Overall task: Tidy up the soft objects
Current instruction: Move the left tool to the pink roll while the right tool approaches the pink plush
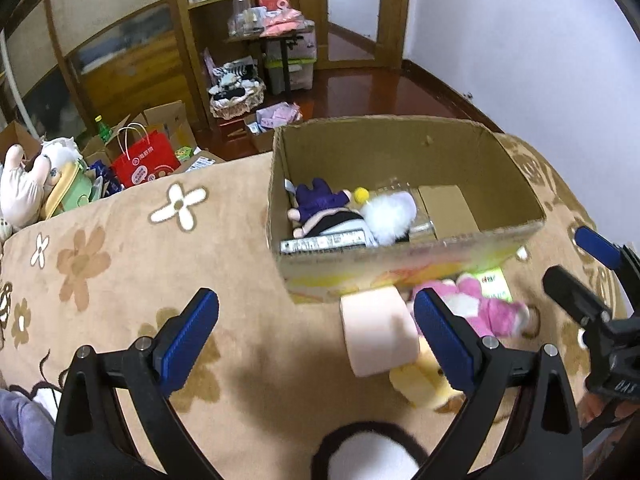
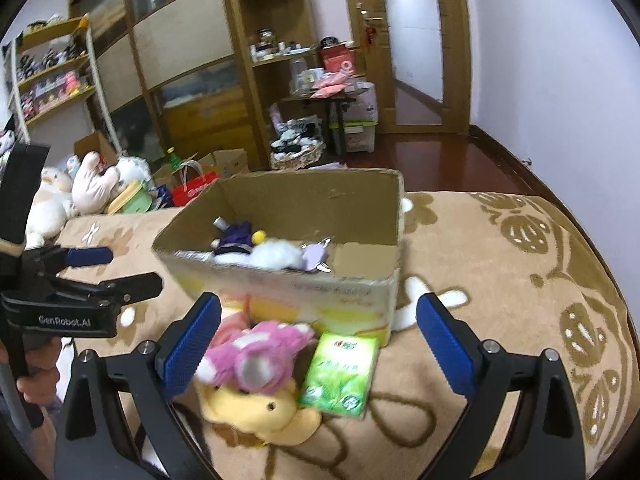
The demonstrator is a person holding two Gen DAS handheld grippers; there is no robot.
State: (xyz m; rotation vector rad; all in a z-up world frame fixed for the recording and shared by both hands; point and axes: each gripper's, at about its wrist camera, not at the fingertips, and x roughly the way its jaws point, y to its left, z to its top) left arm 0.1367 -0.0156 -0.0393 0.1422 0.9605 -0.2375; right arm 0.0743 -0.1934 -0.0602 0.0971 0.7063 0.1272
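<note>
A black-and-white plush point(image 1: 360, 452) lies nearest the left lens, partly hidden under the left hand-held gripper point(image 1: 316, 336), whose jaws stand spread wide over the flowered brown blanket point(image 1: 120, 264) with nothing between the pads. Just beside its right finger sits a pale pink roll point(image 1: 378, 332), touching a yellow plush point(image 2: 256, 412). A pink plush point(image 2: 256, 356) lies on top of the yellow one, against the near wall of the cardboard box point(image 2: 288, 300), and a green tissue pack point(image 2: 342, 372) lies just beside them. The box already holds a purple doll point(image 1: 320, 208) and a white fluffy toy point(image 1: 390, 212).

The right hand-held gripper point(image 2: 318, 340) is also spread, empty, with the pink plush just inside its left finger. The step in hand looks like picking up the next soft thing. To do it well, centre the pink plush between the pads before closing, grip its body rather than a limb, and lift clear of the box wall so the yellow one is not dragged along.
</note>
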